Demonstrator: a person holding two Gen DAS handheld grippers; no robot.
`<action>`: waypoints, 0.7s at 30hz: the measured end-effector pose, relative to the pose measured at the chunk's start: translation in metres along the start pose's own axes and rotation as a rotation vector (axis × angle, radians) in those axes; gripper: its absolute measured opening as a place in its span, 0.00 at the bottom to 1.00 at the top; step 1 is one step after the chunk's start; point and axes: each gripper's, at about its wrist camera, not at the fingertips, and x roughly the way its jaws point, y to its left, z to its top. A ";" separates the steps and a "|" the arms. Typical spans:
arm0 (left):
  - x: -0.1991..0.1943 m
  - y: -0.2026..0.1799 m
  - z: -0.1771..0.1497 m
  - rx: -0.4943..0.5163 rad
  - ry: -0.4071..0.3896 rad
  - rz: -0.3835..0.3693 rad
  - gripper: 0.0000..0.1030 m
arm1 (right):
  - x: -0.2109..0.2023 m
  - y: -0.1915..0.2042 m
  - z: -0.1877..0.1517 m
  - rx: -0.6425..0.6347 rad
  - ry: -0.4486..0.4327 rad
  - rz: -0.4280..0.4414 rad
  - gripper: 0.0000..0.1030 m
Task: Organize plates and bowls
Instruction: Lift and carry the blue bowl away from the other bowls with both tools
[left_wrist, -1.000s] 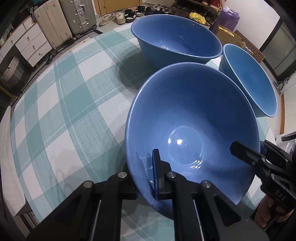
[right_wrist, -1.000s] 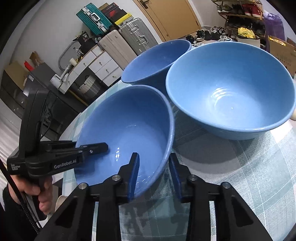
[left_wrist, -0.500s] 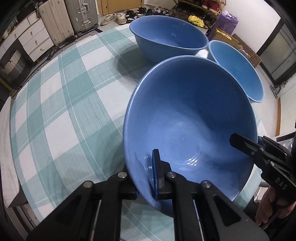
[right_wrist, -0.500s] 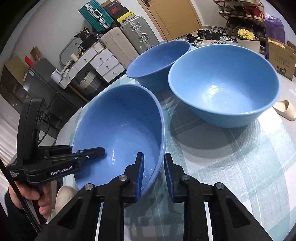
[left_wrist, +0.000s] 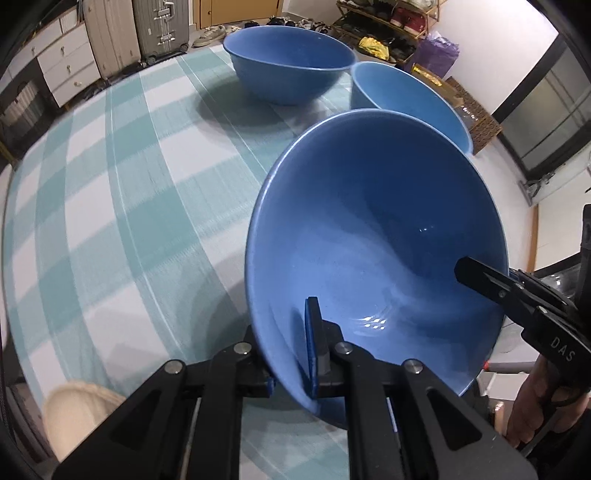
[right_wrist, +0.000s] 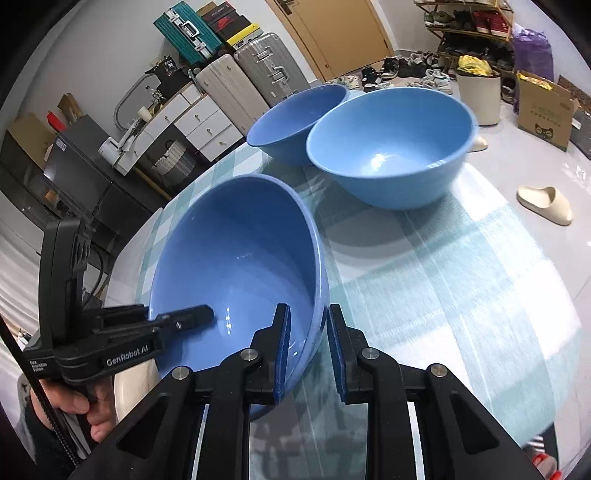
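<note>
A blue bowl is held in the air above the checked tablecloth, tilted. My left gripper is shut on its near rim, one finger inside and one outside. My right gripper is shut on the opposite rim of the same bowl; its fingers show at the right of the left wrist view. Two more blue bowls stand on the table: a darker one and a lighter one, side by side and touching.
The round table has a teal and white checked cloth. Suitcases and drawers stand along the wall. A shoe rack, a cardboard box and a slipper are on the floor beyond the table's edge.
Both grippers have lifted the held bowl up and back from the other two bowls, which look farther away now. The right gripper has closed tighter on the rim.
</note>
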 end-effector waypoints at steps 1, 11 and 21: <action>0.000 -0.003 -0.005 -0.003 0.000 -0.006 0.10 | -0.005 -0.003 -0.003 0.005 0.000 0.006 0.21; 0.001 -0.031 -0.041 -0.007 0.000 -0.022 0.10 | -0.037 -0.017 -0.045 0.023 0.008 -0.012 0.21; 0.008 -0.031 -0.056 -0.058 0.005 -0.062 0.12 | -0.038 -0.020 -0.049 0.037 0.032 -0.013 0.21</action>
